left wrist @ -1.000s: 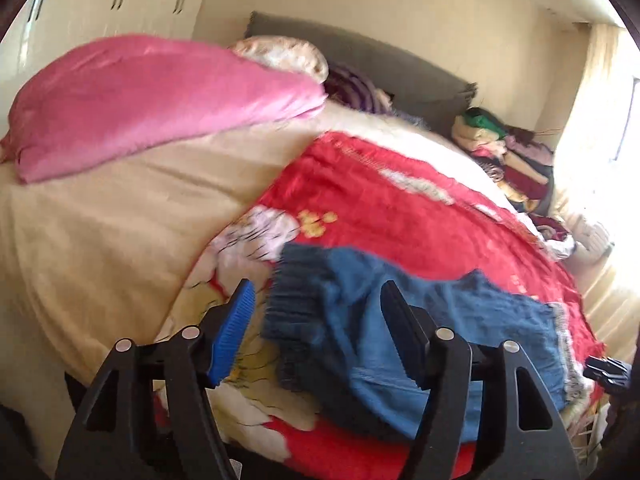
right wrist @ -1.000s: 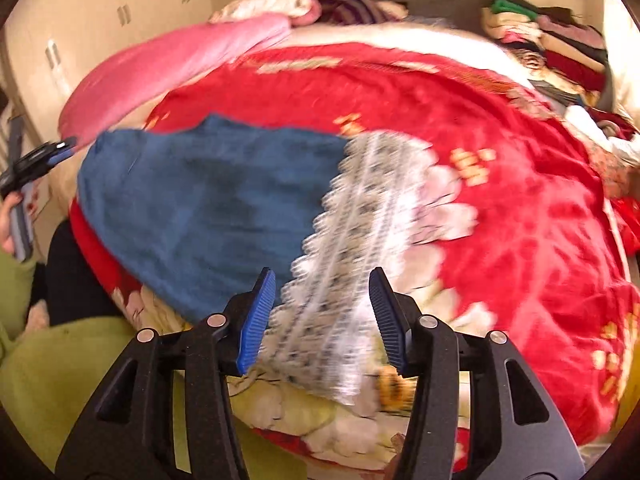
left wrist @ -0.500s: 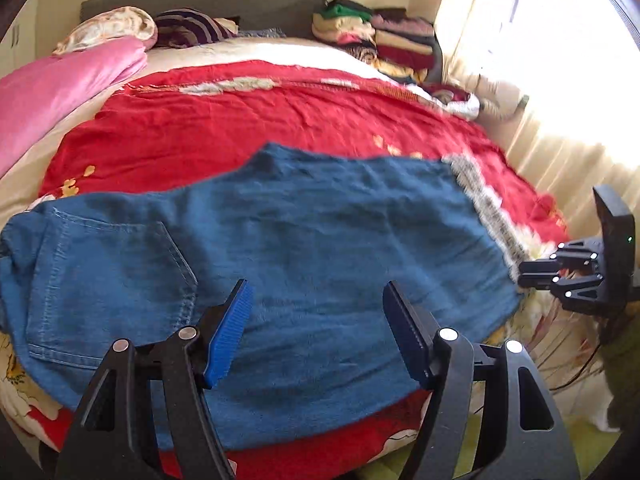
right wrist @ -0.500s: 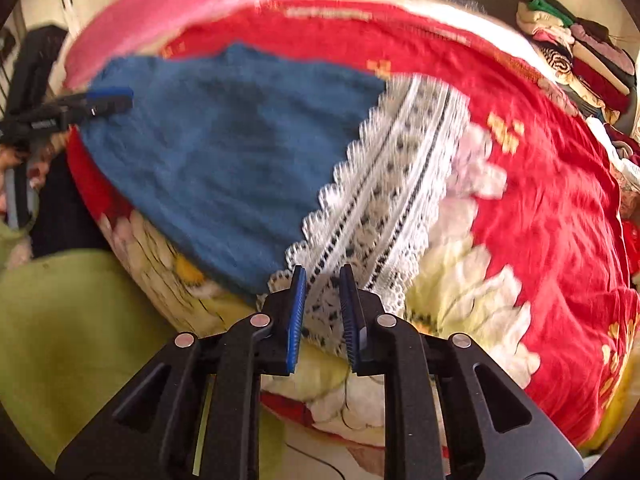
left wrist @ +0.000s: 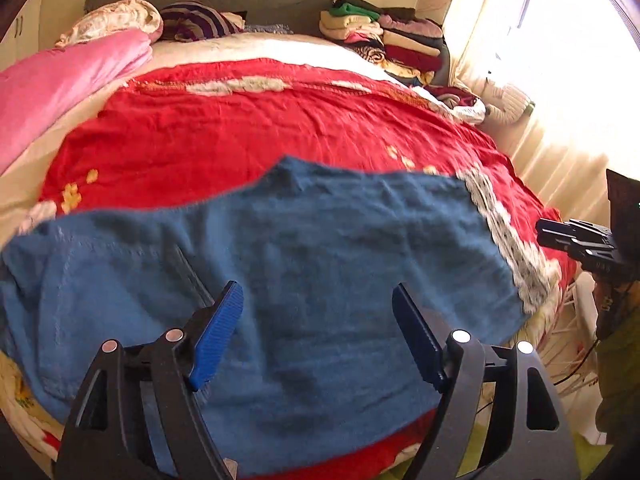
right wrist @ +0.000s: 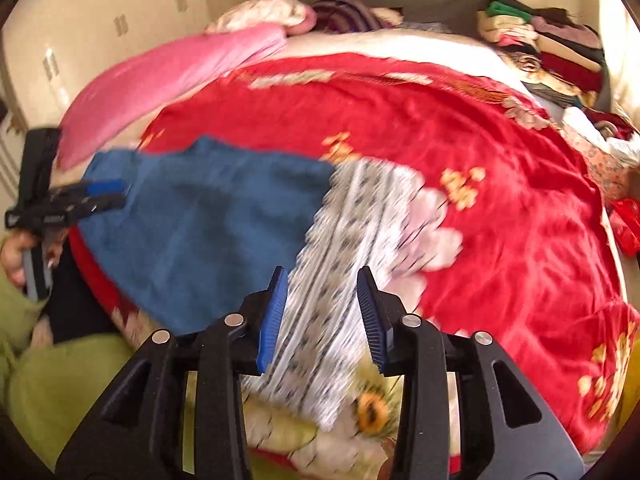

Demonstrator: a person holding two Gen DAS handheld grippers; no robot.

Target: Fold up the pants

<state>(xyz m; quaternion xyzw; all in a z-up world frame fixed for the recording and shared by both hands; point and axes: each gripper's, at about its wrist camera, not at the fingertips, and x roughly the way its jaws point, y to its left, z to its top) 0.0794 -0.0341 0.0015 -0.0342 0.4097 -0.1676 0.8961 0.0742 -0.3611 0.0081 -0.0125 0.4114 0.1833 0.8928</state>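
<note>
Blue denim pants (left wrist: 320,240) with a white lace hem (left wrist: 504,232) lie flat across the near edge of a red bedspread (left wrist: 260,128). My left gripper (left wrist: 316,292) hovers over the middle of the pants, its jaws opening with only cloth below them. It also shows from the side as the left gripper (right wrist: 80,200) at the pants' (right wrist: 208,220) waist end. My right gripper (right wrist: 322,276) is over the blurred lace hem (right wrist: 352,208), its jaws opening and its pads clear of the lace. The right gripper (left wrist: 576,240) appears at the hem end.
A pink quilt (left wrist: 60,88) lies at the far left of the bed. A stack of folded clothes (left wrist: 392,40) stands at the headboard's right, beside a bright curtain (left wrist: 560,100). A person's hand (right wrist: 12,256) and green clothing (right wrist: 60,380) are at the bed's near edge.
The left gripper swung from the pants' waist end to over their middle and its jaws widened. The right gripper closed almost fully at the lace hem's edge, then opened again.
</note>
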